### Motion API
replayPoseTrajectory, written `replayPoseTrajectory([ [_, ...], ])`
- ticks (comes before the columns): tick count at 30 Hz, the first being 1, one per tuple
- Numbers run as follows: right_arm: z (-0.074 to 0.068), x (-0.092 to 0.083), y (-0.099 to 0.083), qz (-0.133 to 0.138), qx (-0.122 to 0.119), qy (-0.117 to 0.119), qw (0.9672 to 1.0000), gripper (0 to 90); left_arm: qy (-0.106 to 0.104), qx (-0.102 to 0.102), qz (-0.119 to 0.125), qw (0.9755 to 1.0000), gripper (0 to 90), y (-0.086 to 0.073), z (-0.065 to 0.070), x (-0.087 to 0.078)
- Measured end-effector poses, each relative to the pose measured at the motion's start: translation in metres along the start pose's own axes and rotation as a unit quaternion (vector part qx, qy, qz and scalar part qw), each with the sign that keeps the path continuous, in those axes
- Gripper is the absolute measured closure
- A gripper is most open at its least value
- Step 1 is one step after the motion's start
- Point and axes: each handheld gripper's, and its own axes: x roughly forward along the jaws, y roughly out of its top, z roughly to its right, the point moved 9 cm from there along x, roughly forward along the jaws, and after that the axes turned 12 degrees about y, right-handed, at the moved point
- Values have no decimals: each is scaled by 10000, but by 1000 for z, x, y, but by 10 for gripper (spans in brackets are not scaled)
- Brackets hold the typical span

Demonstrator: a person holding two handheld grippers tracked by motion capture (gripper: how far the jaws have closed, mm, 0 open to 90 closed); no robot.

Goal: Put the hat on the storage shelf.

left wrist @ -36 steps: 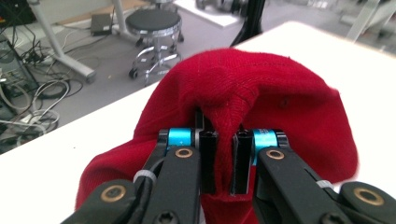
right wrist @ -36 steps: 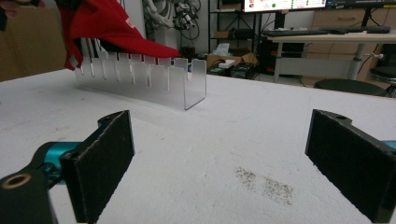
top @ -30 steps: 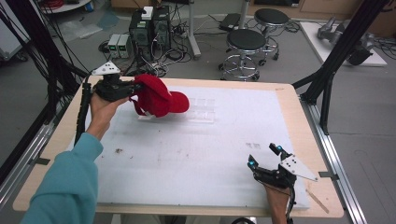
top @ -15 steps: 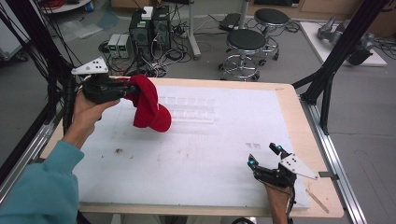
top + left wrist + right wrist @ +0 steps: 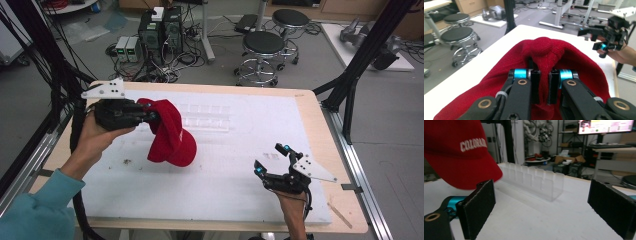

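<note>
A red cap (image 5: 168, 134) hangs above the left half of the white mat (image 5: 235, 165), brim down, held at its back edge. My left gripper (image 5: 148, 117) is shut on the cap's fabric; in the left gripper view the two jaws pinch a fold of red cloth (image 5: 544, 65). In the right gripper view the cap (image 5: 456, 147) shows white lettering "COLORADO". My right gripper (image 5: 273, 160) rests low near the mat's front right, open, nothing between its pads (image 5: 480, 207).
A clear plastic rack with several slots (image 5: 210, 116) lies on the mat at the back middle, seen also as the rack (image 5: 534, 183) ahead of the right gripper. Stools (image 5: 265, 45) and computer boxes (image 5: 160, 25) stand on the floor beyond the table.
My left gripper has pulled back toward the left and turned, carrying the cap; the cap now hangs brim down lower over the mat. The right gripper has stayed put.
</note>
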Motion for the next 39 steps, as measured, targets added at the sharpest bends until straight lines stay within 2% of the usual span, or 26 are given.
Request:
replayPoseTrajectory([
  [6, -20, 18, 21, -80, -166, 499, 9986, 67, -207, 44, -76, 9997, 855, -10, 21, 8],
  [9, -33, 29, 32, -123, -239, 801, 9964, 66, -329, 111, -70, 9994, 854, -11, 32, 11],
  [11, -41, 37, 39, -167, -318, 1046, 9939, 67, -323, 99, -86, 9994, 855, -12, 36, 12],
  [12, -44, 41, 41, -221, -274, 1149, 9928, 67, -352, 79, -96, 9993, 855, -12, 39, 13],
  [14, -51, 50, 47, -294, -323, 1348, 9899, 67, -420, 97, -97, 9990, 855, -13, 45, 14],
  [19, -74, 74, 63, -422, -358, 1947, 9793, 67, -588, 167, -40, 9981, 854, -15, 59, 16],
  [23, -87, 90, 67, -609, -455, 2207, 9724, 67, -675, 253, -44, 9974, 855, -15, 66, 16],
  [25, -93, 98, 67, -669, -448, 2313, 9696, 67, -718, 236, -29, 9971, 855, -14, 69, 16],
  [32, -107, 116, 65, -857, -404, 2687, 9585, 68, -903, 400, -68, 9951, 855, -15, 80, 15],
  [34, -111, 120, 64, -911, -363, 2812, 9546, 67, -926, 406, -34, 9949, 855, -14, 80, 15],
  [39, -113, 124, 62, -948, -149, 2992, 9494, 68, -968, 355, 77, 9946, 855, -10, 80, 12],
])
